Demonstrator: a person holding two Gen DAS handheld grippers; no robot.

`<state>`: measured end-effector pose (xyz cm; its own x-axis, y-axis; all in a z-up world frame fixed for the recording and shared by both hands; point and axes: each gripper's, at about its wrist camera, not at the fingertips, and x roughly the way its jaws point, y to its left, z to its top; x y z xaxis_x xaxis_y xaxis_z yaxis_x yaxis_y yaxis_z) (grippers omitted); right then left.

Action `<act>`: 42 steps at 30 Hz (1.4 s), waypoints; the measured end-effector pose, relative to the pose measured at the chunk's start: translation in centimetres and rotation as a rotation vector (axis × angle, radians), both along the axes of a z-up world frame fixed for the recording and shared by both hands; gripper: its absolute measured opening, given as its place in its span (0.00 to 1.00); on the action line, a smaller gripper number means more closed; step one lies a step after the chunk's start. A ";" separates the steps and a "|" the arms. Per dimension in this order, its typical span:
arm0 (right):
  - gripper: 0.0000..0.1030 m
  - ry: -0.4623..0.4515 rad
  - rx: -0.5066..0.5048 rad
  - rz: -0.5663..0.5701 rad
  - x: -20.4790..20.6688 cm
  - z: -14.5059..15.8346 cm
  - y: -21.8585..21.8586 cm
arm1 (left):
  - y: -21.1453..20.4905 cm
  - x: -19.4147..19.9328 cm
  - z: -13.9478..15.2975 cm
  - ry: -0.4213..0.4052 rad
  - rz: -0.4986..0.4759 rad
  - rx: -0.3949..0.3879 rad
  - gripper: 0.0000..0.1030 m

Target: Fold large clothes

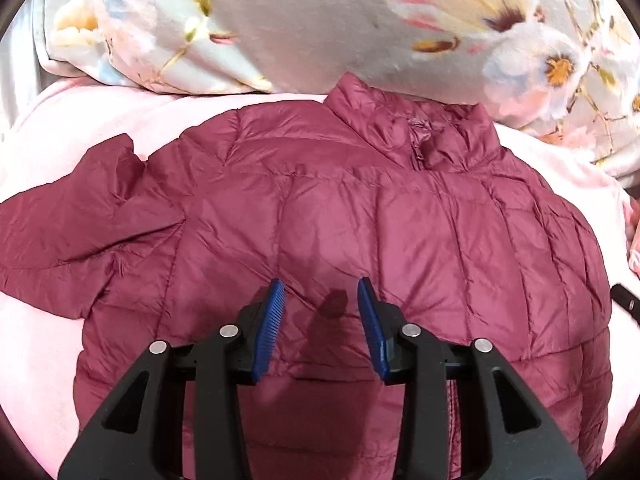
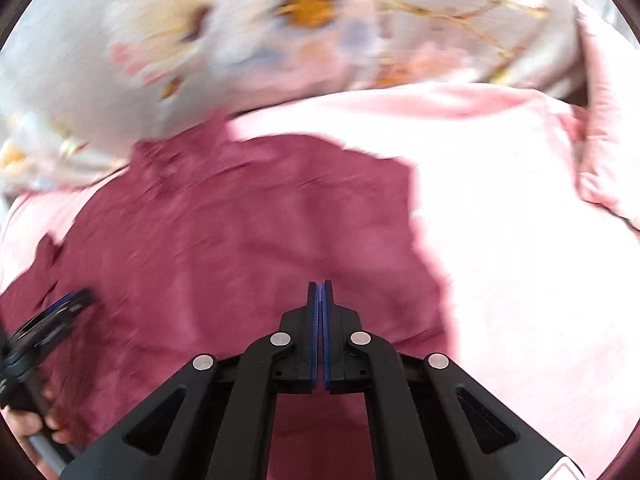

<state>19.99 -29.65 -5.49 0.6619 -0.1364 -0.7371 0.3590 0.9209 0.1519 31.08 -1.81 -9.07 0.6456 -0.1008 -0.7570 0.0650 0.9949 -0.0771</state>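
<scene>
A maroon quilted puffer jacket (image 1: 360, 216) is lying spread flat, front up, on a pale pink blanket (image 1: 48, 360), its stand-up collar (image 1: 404, 128) pointing away from the camera and touching a heaped floral duvet (image 1: 304, 20) behind it. One sleeve (image 1: 80, 220) is trailing out crumpled to the left in the left wrist view, resting on the blanket. The left tool (image 1: 321, 292) is hovering over the lower chest panels, its blue ribbed pads (image 1: 269, 328) standing spread apart and gripping nothing; its shadow is falling on the fabric between them. A dark object is poking in at the right edge of this view (too cropped to identify). The right wrist view is smeared with motion blur. There the right tool (image 2: 321, 286) is showing its blue pads pressed flat together, with no cloth visible between them, sitting above the jacket's body near its right-hand edge, where maroon is giving way to pink blanket (image 2: 520, 280). At that view's lower left the left tool is appearing again, blurred, with a person's hand (image 2: 36, 420) wrapping its handle. The floral duvet (image 2: 240, 40) is filling the top of the frame.
</scene>
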 end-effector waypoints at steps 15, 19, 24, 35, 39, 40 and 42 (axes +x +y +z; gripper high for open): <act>0.05 0.088 0.226 0.004 9.8 -2.6 -10.3 | -1.0 0.5 -3.5 0.052 -0.008 0.041 0.37; 0.01 -0.032 0.238 -0.022 9.3 -0.4 -12.0 | -1.0 0.2 -3.7 0.039 -0.020 0.033 0.38; 0.02 0.098 0.122 -0.014 9.8 -3.2 -11.4 | -1.3 0.2 -3.7 0.033 -0.009 0.040 0.39; 0.02 0.080 -0.068 0.074 2.2 -0.8 -2.9 | -1.5 2.9 -2.0 0.059 0.055 0.041 0.38; 0.00 0.146 -0.052 0.059 2.2 -4.1 -3.0 | -2.0 3.2 -2.8 0.065 0.054 0.077 0.39; 0.00 0.139 -0.044 0.056 2.1 -4.5 -3.1 | -2.1 3.2 -2.9 0.064 0.053 0.085 0.39; 0.00 0.131 -0.044 0.051 2.0 -4.8 -3.1 | -2.1 3.2 -3.3 0.059 0.053 0.089 0.39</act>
